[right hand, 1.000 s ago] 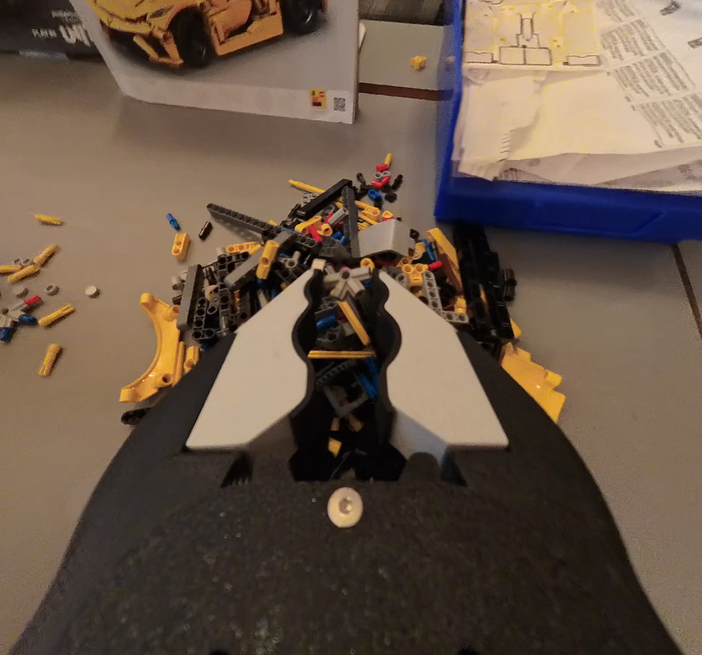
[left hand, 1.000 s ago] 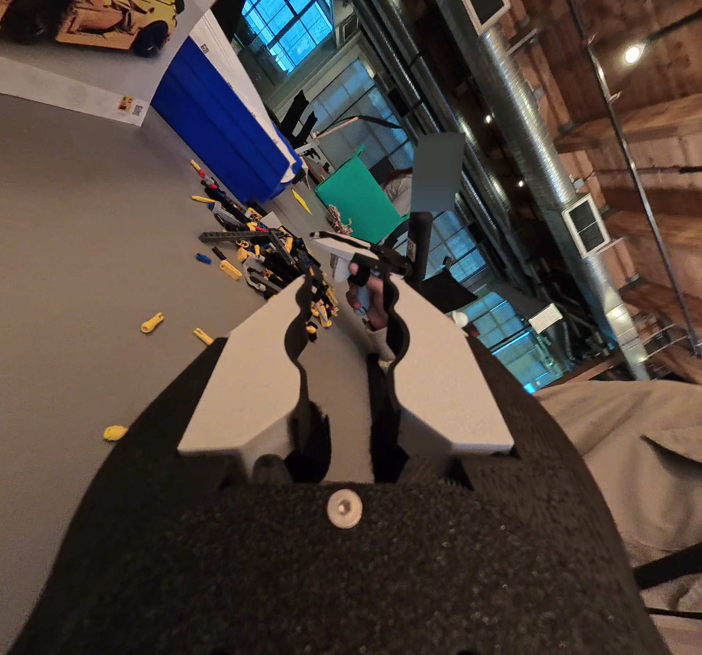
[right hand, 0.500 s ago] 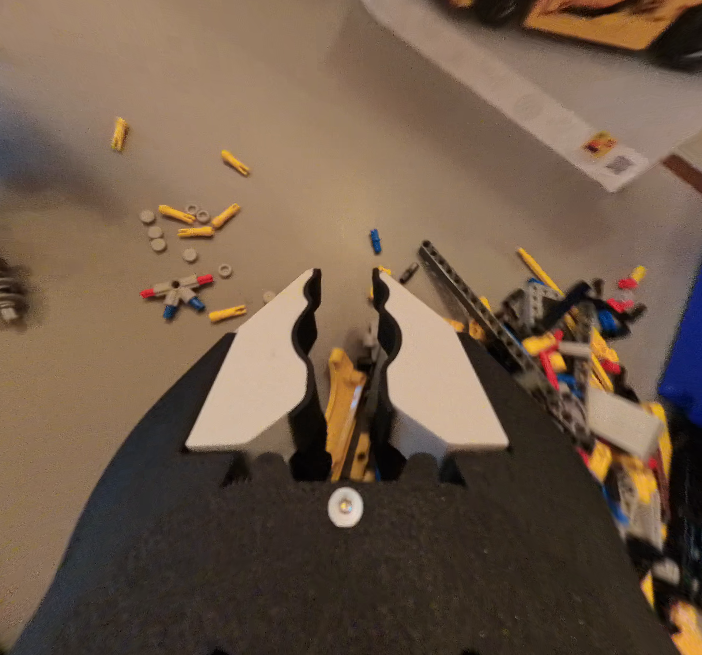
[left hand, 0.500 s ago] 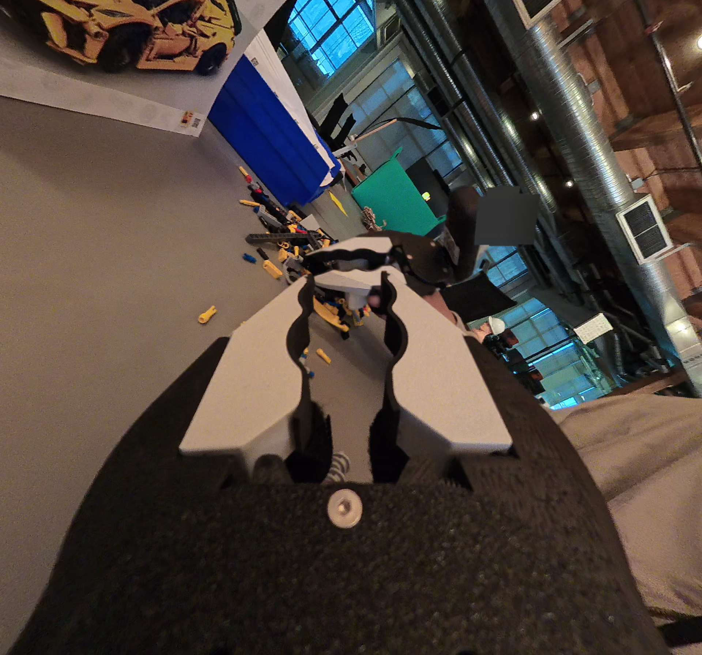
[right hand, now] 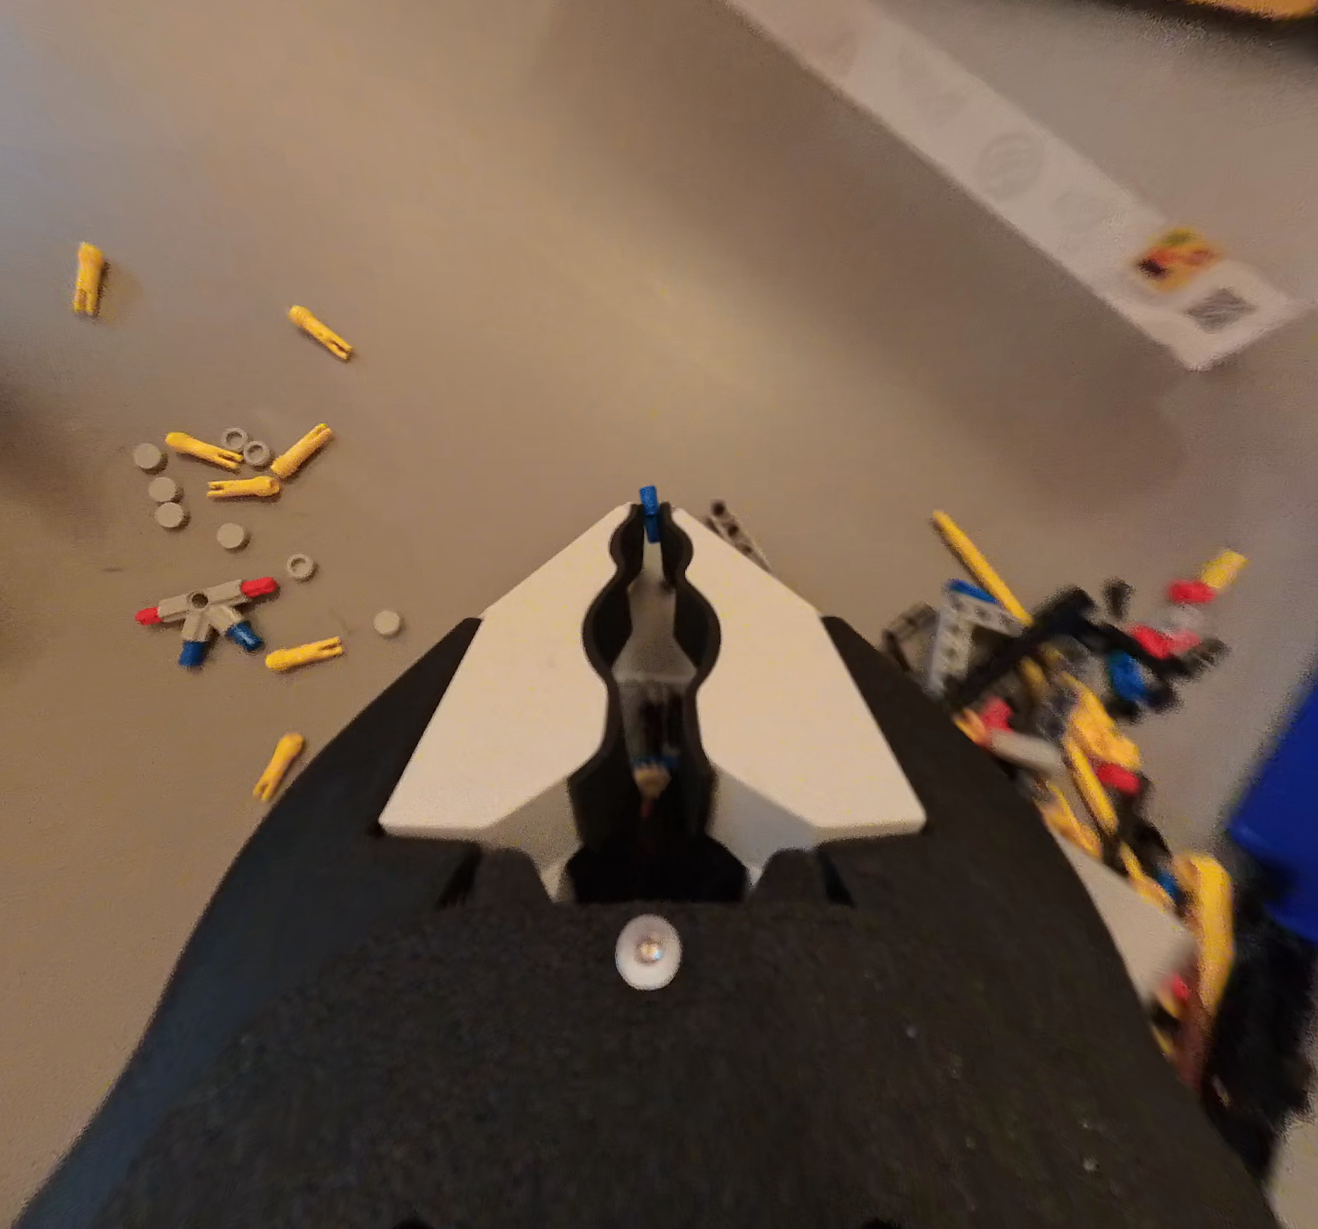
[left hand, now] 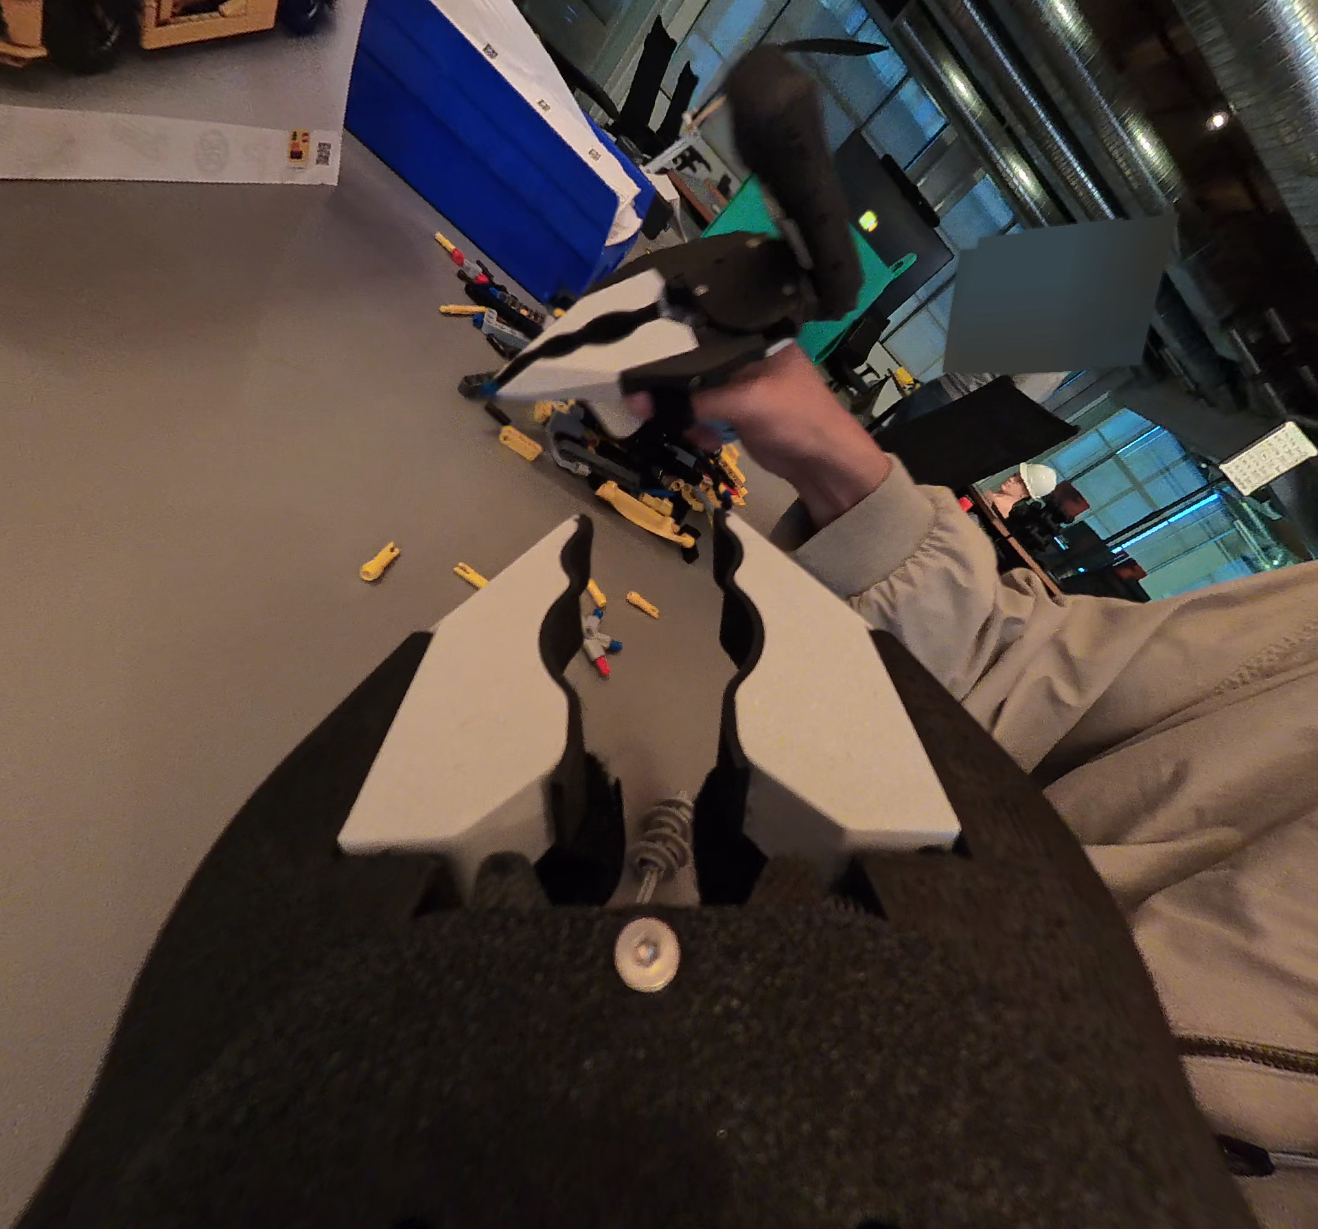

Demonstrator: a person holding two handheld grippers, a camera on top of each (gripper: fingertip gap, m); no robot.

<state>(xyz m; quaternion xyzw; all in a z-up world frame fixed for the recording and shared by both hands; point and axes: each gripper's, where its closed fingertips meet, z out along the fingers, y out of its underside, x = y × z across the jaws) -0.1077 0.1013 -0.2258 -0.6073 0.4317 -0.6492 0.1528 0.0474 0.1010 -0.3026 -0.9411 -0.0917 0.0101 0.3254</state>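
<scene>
My right gripper (right hand: pixel 650 516) is shut on a small blue pin (right hand: pixel 648 510), pinched at its fingertips above the grey table. It also shows in the left wrist view (left hand: pixel 499 385), held in a person's hand (left hand: pixel 777 432) over the pile of building-toy parts (left hand: pixel 642 475). My left gripper (left hand: pixel 650 530) is open and empty, held low over the table. A grey coiled spring part (left hand: pixel 663 831) lies between its fingers near their base. A small grey connector with red and blue pins (left hand: pixel 598 640) lies just ahead of it, and shows in the right wrist view (right hand: pixel 203 614) too.
Loose yellow pins (right hand: pixel 246 485) and grey round studs (right hand: pixel 165 489) are scattered left. The parts pile (right hand: pixel 1070 696) lies right. A box with a yellow car picture (left hand: pixel 164 40) and a blue bin (left hand: pixel 471 125) with paper sheets stand behind. The person's beige sleeve (left hand: pixel 1070 731) fills the right. Spacing between my two grippers at the tips: around 20 cm.
My right gripper has swung left off the parts pile and shut on the blue pin. My left gripper has dropped lower and turned toward the table; the spring part now lies between its fingers.
</scene>
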